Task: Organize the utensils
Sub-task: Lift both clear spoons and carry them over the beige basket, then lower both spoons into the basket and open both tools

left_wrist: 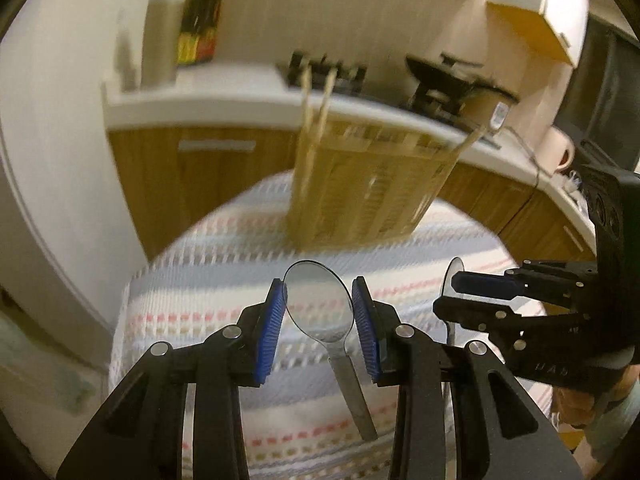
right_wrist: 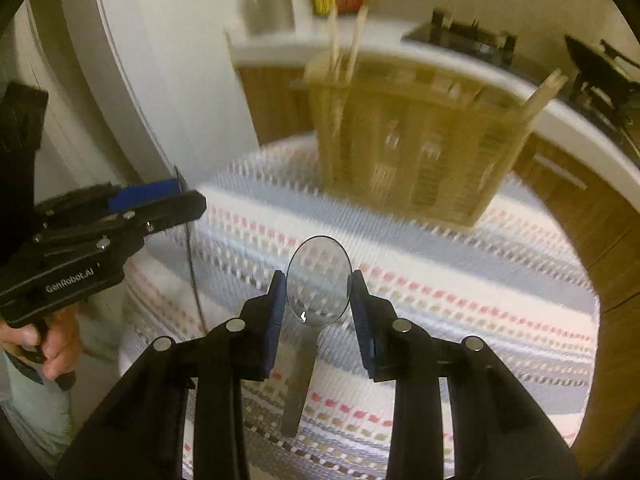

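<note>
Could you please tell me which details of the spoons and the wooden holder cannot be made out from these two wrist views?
- Wooden holder: motion blur in both views hides its compartments and contents, apart from sticks poking out.
- Right gripper's spoon: edge-on in the left view, mostly behind the right gripper.
- Left gripper's spoon: edge-on in the right view, a thin line beside the left gripper.
</note>
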Available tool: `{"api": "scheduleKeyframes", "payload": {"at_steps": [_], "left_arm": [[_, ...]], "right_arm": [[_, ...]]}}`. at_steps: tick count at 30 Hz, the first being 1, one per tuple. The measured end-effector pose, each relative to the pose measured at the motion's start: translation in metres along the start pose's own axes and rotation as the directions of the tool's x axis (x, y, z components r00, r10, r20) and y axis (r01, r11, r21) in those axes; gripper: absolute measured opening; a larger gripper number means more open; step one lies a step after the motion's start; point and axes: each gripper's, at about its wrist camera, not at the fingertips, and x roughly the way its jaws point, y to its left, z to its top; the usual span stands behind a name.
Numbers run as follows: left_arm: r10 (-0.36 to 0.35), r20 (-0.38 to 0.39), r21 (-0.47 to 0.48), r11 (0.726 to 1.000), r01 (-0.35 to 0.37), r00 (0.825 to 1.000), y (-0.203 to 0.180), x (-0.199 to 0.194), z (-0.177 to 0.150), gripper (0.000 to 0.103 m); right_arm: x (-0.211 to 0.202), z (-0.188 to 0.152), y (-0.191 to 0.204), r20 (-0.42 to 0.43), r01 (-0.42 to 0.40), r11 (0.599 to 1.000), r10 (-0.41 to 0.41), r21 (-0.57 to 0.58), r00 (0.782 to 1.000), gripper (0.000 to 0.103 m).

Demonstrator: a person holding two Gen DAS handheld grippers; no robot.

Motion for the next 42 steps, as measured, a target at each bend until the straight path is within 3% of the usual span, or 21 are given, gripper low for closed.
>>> {"api": "scheduleKeyframes", "payload": {"at_steps": [5,8,16,21,24,27,29,33,36,42], "left_arm": [[-0.01,0.111,0.031,0.999,0.007,0.994,-0.021,-0.028,0.041,0.033],[0.006,0.176,0.058,0.998,-0.016,0.984,-0.034,-0.04,0.069,0.033],[0.042,0.28,0.104,0.992,-0.074,0.959,-0.054,-0.05,0.133,0.033],[0.098,0.315,0.116,0.983,-0.141,0.944,-0.06,-0.04,0.162,0.033],[0.124,0.345,0.128,0.976,-0.177,0.931,-0.06,-0.03,0.176,0.033],[0.18,0.378,0.131,0.961,-0.244,0.908,-0.058,-0.011,0.187,0.033],[0.189,0.387,0.128,0.958,-0.255,0.902,-0.054,0.001,0.191,0.033],[0.188,0.382,0.113,0.962,-0.248,0.905,-0.044,0.026,0.191,0.033],[0.199,0.379,0.12,0.958,-0.261,0.904,-0.04,0.045,0.185,0.033],[0.172,0.351,0.132,0.964,-0.23,0.92,-0.033,0.067,0.173,0.033]], "right_arm": [[-0.051,0.027,-0.015,0.162,-0.016,1.0,0.013,0.018,0.987,0.029],[-0.078,0.046,-0.024,0.253,-0.013,1.0,0.006,0.026,0.968,0.029],[-0.13,0.101,-0.043,0.467,0.056,0.996,-0.079,0.062,0.881,0.029],[-0.14,0.13,-0.067,0.553,0.028,0.996,-0.069,0.083,0.831,0.029],[-0.134,0.141,-0.075,0.579,0.092,0.991,-0.132,0.098,0.805,0.029],[-0.121,0.148,-0.084,0.582,0.159,0.981,-0.193,0.11,0.79,0.029],[-0.108,0.151,-0.092,0.58,0.181,0.976,-0.216,0.118,0.786,0.029],[-0.083,0.148,-0.108,0.569,0.203,0.97,-0.244,0.135,0.785,0.029],[-0.069,0.145,-0.113,0.574,0.235,0.962,-0.271,0.138,0.773,0.029],[-0.044,0.139,-0.12,0.568,0.256,0.958,-0.285,0.132,0.772,0.03]]}}
